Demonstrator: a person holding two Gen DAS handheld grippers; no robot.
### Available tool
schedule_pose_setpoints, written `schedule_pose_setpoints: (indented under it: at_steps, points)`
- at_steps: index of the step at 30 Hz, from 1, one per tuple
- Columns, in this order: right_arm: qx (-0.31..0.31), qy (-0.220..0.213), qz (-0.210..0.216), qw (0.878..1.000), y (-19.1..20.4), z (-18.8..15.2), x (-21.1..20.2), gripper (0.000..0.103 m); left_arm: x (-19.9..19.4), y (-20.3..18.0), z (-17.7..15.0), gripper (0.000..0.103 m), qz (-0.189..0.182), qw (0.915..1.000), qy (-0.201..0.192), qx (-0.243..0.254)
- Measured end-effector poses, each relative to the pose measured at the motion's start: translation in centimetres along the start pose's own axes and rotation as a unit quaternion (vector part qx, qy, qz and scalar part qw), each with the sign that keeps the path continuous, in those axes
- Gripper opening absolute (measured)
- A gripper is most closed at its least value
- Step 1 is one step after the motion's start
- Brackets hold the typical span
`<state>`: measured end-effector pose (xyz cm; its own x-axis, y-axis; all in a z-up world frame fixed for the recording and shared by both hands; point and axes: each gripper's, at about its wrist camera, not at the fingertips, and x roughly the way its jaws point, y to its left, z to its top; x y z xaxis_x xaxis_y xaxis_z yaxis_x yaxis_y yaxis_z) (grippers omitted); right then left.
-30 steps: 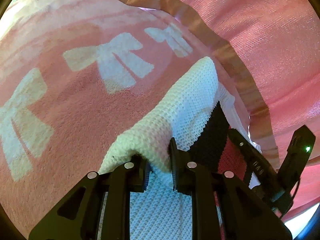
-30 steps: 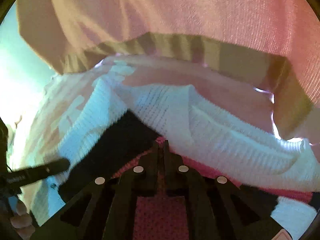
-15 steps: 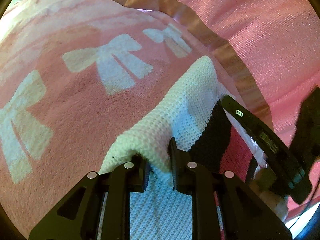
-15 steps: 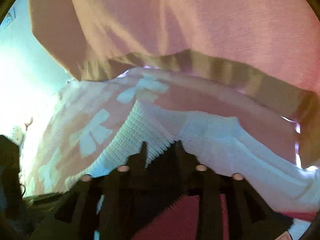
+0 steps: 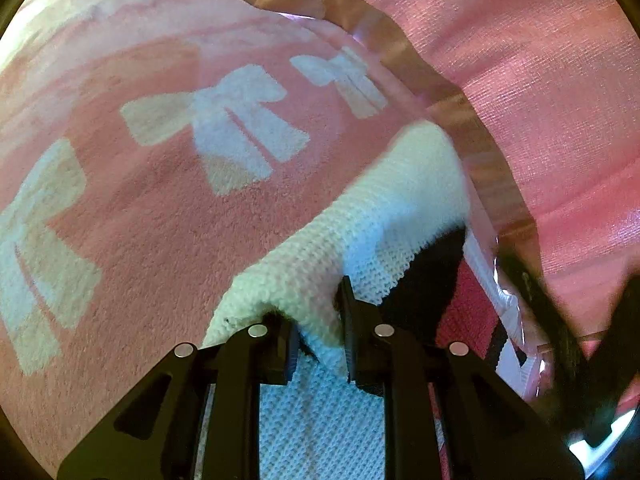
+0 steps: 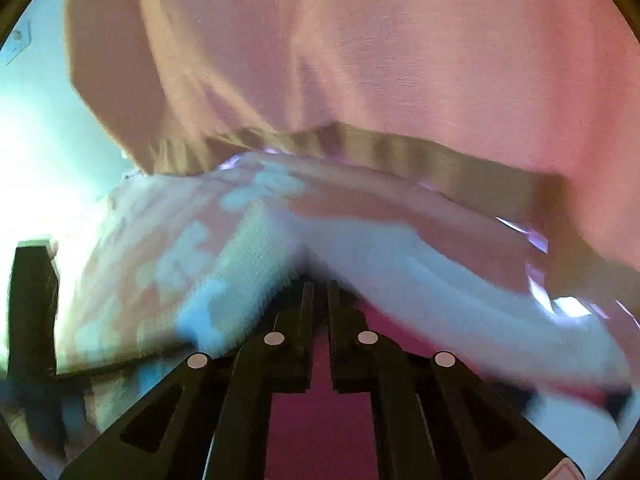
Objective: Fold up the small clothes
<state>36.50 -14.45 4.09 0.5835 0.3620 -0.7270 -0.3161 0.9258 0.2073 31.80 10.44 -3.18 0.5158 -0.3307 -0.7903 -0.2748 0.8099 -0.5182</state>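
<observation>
The left gripper [image 5: 316, 320] clamps a fold of the white, black and red knitted garment [image 5: 384, 216], while the right gripper [image 6: 318, 300], jaws nearly closed, pinches its edge.

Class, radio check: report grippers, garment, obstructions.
Left gripper clamped on white, black and red knitted garment. Right gripper shut at its edge. Nothing obstructing.

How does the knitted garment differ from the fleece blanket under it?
The knitted garment is an open white knit with black and red blocks; the fleece blanket is plush pink with pale bows. The garment is bunched and gripped by the left tool; the blanket lies spread out. Both are soft fabric.
</observation>
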Motion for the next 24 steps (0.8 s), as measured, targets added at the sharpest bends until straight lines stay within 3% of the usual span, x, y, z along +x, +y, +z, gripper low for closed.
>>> schedule_pose_setpoints:
  at_steps: [6,8,10,11,12,14,20,22,24]
  points:
    - [0.096,0.039,-0.091,0.99,-10.4,-9.5,-7.7,0.006,0.0,-0.4,-0.5,0.018,0.015,0.9998,-0.013,0.008]
    - [0.096,0.063,-0.139,0.984,-13.0,-11.9,-8.7,0.002,0.0,-0.6,-0.6,0.018,0.022,0.9995,-0.017,0.012]
    - [0.134,0.051,-0.125,0.982,-15.4,-13.4,-10.7,0.0,0.0,-0.8,-0.7,0.019,0.03,0.9992,-0.022,0.017]
    - [0.154,0.047,-0.123,0.979,-16.0,-13.7,-11.5,0.003,0.0,-0.9,-0.7,0.019,0.032,0.999,-0.023,0.02]
    - [0.17,0.034,-0.129,0.976,-16.3,-13.8,-12.7,0.015,0.0,-0.9,-0.8,0.019,0.035,0.9989,-0.024,0.021]
    - [0.181,0.012,-0.123,0.976,-16.3,-14.3,-14.2,0.016,-0.1,-1.0,-0.8,0.019,0.037,0.9988,-0.026,0.021]
    - [0.224,0.02,-0.087,0.97,-17.1,-15.2,-12.2,0.02,-0.2,-1.5,-1.2,0.019,0.053,0.9973,-0.035,0.038]
    - [0.225,0.02,-0.086,0.97,-16.8,-14.8,-11.7,0.027,-0.2,-1.5,-1.3,0.019,0.053,0.9972,-0.034,0.039]
    - [0.226,0.013,-0.077,0.971,-16.6,-14.7,-12.2,0.043,-0.3,-1.4,-1.2,0.019,0.05,0.9976,-0.032,0.035]
